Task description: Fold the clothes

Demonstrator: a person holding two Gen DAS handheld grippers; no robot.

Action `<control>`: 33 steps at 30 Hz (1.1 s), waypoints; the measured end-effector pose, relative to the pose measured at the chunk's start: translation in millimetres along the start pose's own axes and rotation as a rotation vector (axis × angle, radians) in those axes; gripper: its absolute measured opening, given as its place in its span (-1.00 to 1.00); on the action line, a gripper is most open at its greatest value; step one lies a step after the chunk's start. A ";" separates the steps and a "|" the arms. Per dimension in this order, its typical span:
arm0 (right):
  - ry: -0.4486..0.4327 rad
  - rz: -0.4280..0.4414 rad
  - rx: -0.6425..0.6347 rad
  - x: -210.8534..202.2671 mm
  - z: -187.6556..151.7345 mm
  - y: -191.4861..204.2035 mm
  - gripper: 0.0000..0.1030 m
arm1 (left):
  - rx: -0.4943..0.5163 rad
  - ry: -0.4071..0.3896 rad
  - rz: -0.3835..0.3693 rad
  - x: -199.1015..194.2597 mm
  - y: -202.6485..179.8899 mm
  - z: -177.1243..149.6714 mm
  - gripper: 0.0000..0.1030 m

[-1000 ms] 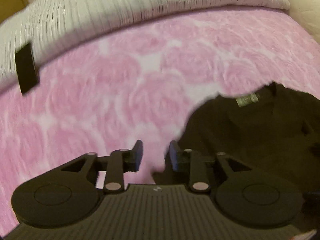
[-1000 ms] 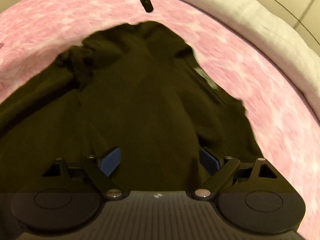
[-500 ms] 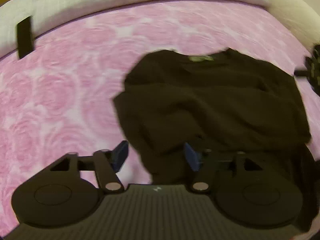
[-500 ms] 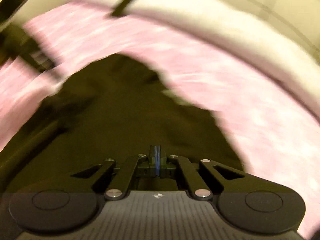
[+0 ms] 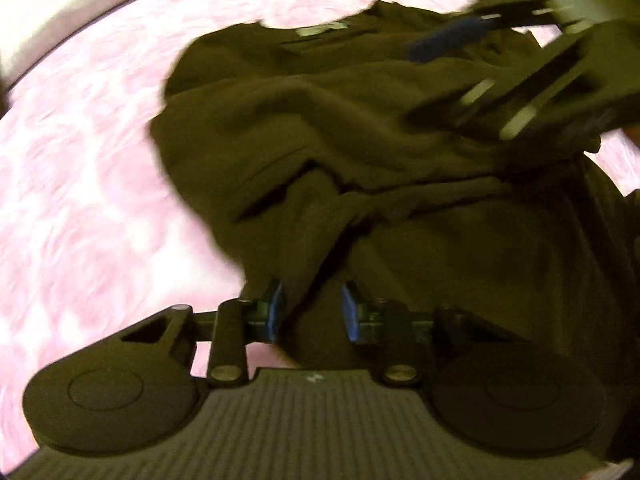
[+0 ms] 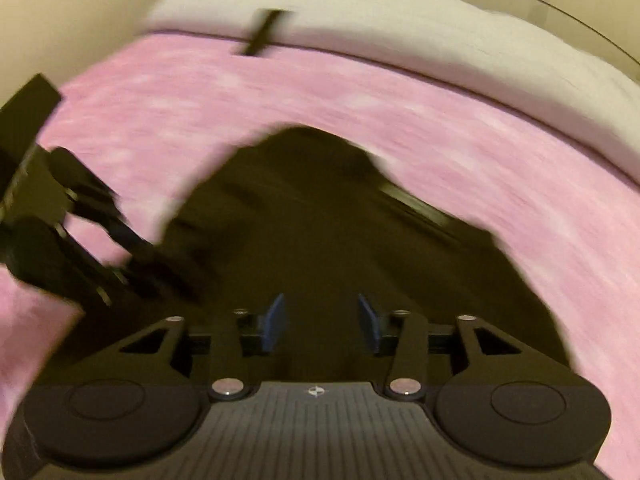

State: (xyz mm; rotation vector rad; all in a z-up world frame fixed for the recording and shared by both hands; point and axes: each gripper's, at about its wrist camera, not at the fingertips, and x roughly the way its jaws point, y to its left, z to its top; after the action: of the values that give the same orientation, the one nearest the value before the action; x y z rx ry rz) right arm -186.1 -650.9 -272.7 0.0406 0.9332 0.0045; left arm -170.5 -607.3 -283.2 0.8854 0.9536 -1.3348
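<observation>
A dark sweatshirt [image 5: 360,128] lies crumpled on the pink patterned bedspread [image 5: 80,200], its neck label [image 5: 320,30] at the far side. My left gripper [image 5: 312,312] has a bunched fold of the sweatshirt between its blue pads [image 5: 274,312], and creases run toward it. In the right wrist view the sweatshirt [image 6: 340,220] spreads below my right gripper [image 6: 322,322], which stands open over it with nothing pinched. That view also shows the left gripper [image 6: 168,264] blurred at the left. The right gripper [image 5: 432,76] appears blurred at the upper right of the left wrist view.
A white ribbed blanket [image 6: 400,32] runs along the far side of the bed, with a dark flat object [image 6: 262,32] lying at its edge. Pink bedspread [image 6: 520,184] surrounds the sweatshirt on the left and far sides. A pale wall [image 6: 80,8] stands behind.
My right gripper, shut half a second ago, has opened over the sweatshirt. My left gripper moved onto the sweatshirt and narrowed around a fold. Both views are blurred by fast motion.
</observation>
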 end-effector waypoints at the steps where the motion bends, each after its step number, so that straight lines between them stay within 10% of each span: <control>1: -0.007 0.025 -0.036 13.8 9.3 14.2 0.20 | -0.018 -0.002 0.014 -7.7 6.1 -8.4 -0.49; 7: 0.055 -0.029 -0.250 84.5 33.6 72.5 0.19 | -0.094 -0.018 0.078 -39.3 34.5 -50.2 -0.49; 9: 0.087 -0.070 -0.322 106.7 38.2 89.0 -0.83 | -0.092 -0.041 0.090 -44.4 32.7 -53.5 -0.34; 10: 0.086 -0.090 -0.319 108.4 39.9 88.8 -0.93 | -0.083 -0.057 0.093 -45.6 30.1 -52.4 -0.28; 15: -0.073 -0.221 -0.036 15.1 31.2 26.3 -0.97 | 0.111 -0.167 0.104 -39.7 6.7 -24.5 0.54; 23: -0.117 -0.495 0.343 -145.5 -55.5 -92.7 -0.96 | 0.335 -0.290 0.005 -36.0 -54.9 28.2 0.58; 33: -0.264 -0.277 0.456 -123.7 -34.2 -73.3 -0.91 | 0.140 -0.268 0.058 -85.0 -52.1 15.1 0.59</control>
State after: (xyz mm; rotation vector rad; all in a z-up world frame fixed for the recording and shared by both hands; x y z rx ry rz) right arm -288.2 -725.7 -196.4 0.3264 0.6547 -0.4605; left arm -222.0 -592.1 -197.8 0.8086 0.6295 -1.4414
